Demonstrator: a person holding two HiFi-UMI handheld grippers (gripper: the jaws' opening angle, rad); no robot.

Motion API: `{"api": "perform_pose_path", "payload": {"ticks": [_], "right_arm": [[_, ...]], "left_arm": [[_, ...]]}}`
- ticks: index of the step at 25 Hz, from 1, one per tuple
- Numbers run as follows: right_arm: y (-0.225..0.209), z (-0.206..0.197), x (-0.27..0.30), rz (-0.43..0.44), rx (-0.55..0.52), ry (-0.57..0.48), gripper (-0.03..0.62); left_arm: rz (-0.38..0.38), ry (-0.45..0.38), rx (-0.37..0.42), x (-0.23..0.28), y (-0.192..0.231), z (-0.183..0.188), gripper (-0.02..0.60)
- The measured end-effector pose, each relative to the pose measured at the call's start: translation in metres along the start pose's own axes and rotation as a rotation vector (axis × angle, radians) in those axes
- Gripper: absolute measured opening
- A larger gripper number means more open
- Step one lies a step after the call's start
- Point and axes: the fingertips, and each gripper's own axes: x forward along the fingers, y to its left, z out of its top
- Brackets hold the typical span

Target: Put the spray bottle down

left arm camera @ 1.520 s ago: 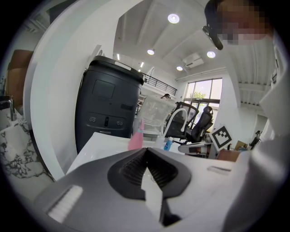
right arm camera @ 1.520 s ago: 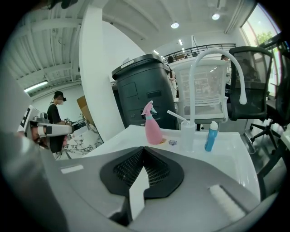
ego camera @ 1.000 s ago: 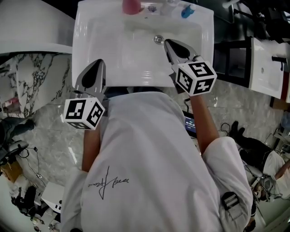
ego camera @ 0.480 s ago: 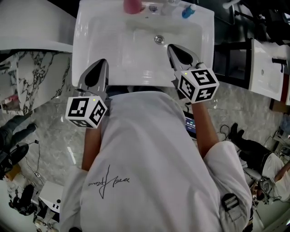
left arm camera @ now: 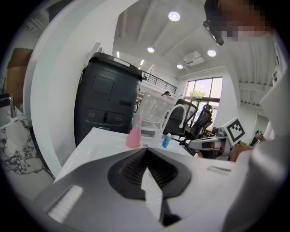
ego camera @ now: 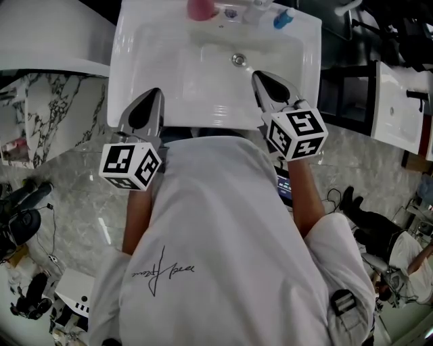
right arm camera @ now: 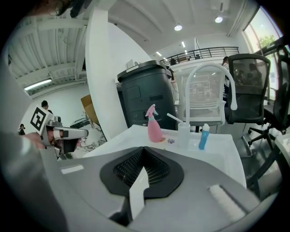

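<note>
The pink spray bottle (ego camera: 200,8) stands upright on the back ledge of the white sink (ego camera: 135,61), left of the faucet (ego camera: 254,10). It also shows in the left gripper view (left arm camera: 134,136) and the right gripper view (right arm camera: 154,127). Nothing holds it. My left gripper (ego camera: 153,93) hovers over the sink's front left rim, jaws shut and empty (left arm camera: 146,149). My right gripper (ego camera: 257,76) sits over the basin's front right, near the drain (ego camera: 238,59), also shut and empty (right arm camera: 144,148). Both grippers are well short of the bottle.
A small blue bottle (ego camera: 281,18) and a clear cup (right arm camera: 183,133) stand on the ledge right of the faucet. A dark bin (right arm camera: 147,97) rises behind the sink. Marble floor and cables lie around; another white basin (ego camera: 399,101) is at the right.
My right gripper has drawn back a little from the drain toward the sink's front rim. The left gripper has stayed nearly still. The spray bottle has not moved.
</note>
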Motion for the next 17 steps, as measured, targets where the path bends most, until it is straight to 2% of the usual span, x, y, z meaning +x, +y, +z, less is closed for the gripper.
{"api": "perform_pose_path", "payload": {"ticks": [17], "right_arm": [[0.0046,0.0005,0.0034,0.024,0.004,0.016,-0.003]], "left_arm": [[0.0,0.023,-0.01,0.0005,0.0034,-0.0055,0.028]]}}
